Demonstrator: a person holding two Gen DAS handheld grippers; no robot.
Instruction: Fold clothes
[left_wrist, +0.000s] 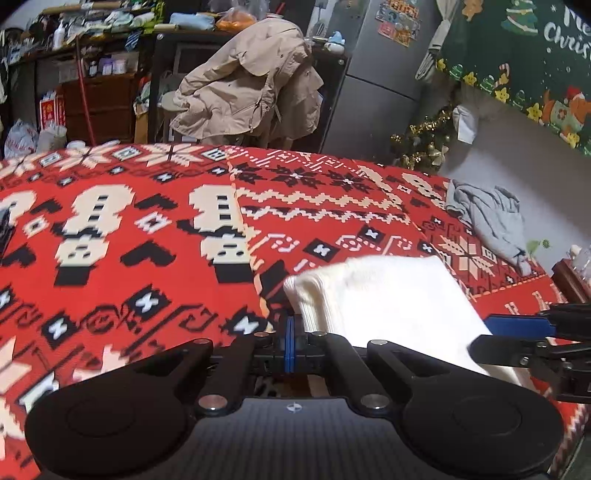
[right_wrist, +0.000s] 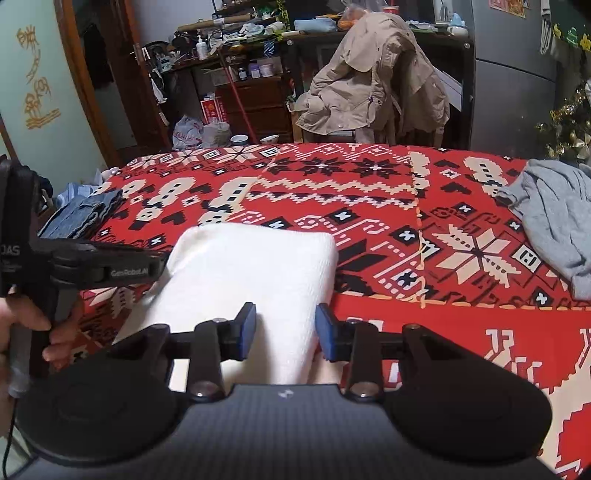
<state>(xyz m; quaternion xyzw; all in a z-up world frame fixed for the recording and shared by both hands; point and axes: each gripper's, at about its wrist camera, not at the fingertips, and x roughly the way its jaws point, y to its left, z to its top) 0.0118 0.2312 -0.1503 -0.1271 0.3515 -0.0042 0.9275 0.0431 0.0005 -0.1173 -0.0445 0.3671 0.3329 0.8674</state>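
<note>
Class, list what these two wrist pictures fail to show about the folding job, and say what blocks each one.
- White garment, near edge: right wrist view, hidden under the right tongs and their body.
- Left tongs: left wrist view, shut beside the garment's ribbed edge; whether they pinch cloth is unclear.
- Grey garment: right wrist view, cut off by the right edge.
- Denim pile: right wrist view, partly behind the other tool.

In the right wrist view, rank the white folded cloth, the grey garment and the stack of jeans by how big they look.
1. White folded cloth, though nearest the camera.
2. Grey garment, cut off by the frame edge.
3. Stack of jeans, clearly smallest.
</note>
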